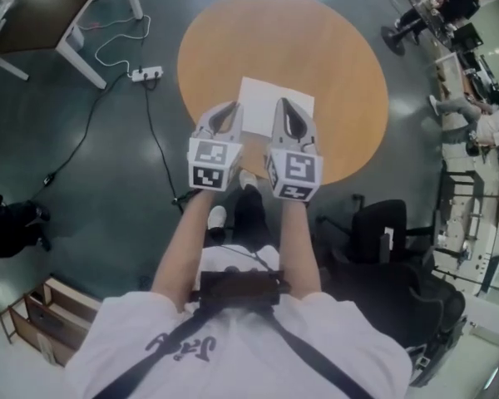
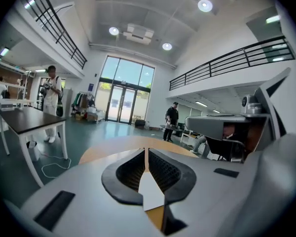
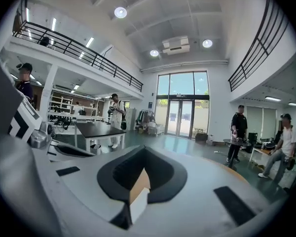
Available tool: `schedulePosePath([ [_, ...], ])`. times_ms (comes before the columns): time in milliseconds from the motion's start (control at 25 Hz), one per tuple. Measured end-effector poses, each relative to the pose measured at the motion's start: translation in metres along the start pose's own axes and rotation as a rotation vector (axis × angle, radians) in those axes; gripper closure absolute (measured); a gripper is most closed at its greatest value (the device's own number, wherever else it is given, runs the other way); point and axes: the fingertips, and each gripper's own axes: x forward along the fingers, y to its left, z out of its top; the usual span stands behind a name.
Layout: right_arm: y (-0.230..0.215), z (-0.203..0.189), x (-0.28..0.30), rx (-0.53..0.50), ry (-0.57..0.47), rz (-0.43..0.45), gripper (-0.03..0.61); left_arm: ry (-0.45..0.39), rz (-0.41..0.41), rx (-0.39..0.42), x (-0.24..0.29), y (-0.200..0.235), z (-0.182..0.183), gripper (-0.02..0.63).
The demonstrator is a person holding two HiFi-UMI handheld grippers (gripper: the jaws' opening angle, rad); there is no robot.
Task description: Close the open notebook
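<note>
Far left of head view: dark table (image 1: 33, 11) and a trailing cable (image 1: 83, 131), off-task.

Left claw (image 1: 227, 116): jaws pressed together, nothing between them. Poised over near-left part of the notebook (image 1: 264, 105); contact not confirmable from above. Same claw in its own view (image 2: 146, 154): tips met, white page and orange surface glimpsed below them.

Notebook: white, flat on the round orange desk (image 1: 341, 65), close to its near edge, between and partly under both claws.

Right claw (image 1: 293, 119): likewise closed and empty, over near-right part.

Step, by judgement: approach only, closing not yet begun. Next move likely to call for slipping a closed tip under one outer page edge or cover, then swinging that half over the spine onto the other, second claw pinning the resting half.

Hard to make out: spine, cover, which half to lift. Near edge of notebook hidden behind the claws. No lines or print legible.
</note>
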Motion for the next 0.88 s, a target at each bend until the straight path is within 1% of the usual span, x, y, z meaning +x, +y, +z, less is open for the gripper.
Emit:
schedulePosePath([
  [120, -0.004, -0.017, 0.0, 0.003, 0.036, 0.001, 0.555, 0.065, -0.012, -0.04, 0.006, -0.003, -0.033, 0.596],
  [200, -0.003, -0.03, 0.0, -0.004, 0.061, 0.01, 0.555, 0.112, -0.019, -0.089, 0.009, -0.001, -0.058, 0.586],
  [320, -0.002, -0.05, -0.001, 0.006, 0.097, 0.016, 0.555, 0.186, -0.039, -0.199, 0.018, 0.0, -0.098, 0.583],
  [520, -0.015, -0.092, -0.002, 0.011, 0.165, 0.015, 0.555, 0.292, -0.078, -0.405, 0.033, -0.012, -0.161, 0.555],
  [680, -0.026, -0.114, -0.005, 0.027, 0.207, 0.012, 0.555, 0.337, -0.11, -0.591, 0.041, -0.028, -0.203, 0.519],
  [760, -0.03, -0.122, -0.006, 0.043, 0.224, 0.012, 0.555, 0.341, -0.115, -0.677, 0.045, -0.035, -0.218, 0.483],
  [880, -0.031, -0.134, -0.002, 0.063, 0.241, 0.026, 0.555, 0.332, -0.102, -0.768, 0.057, -0.036, -0.229, 0.45],
])
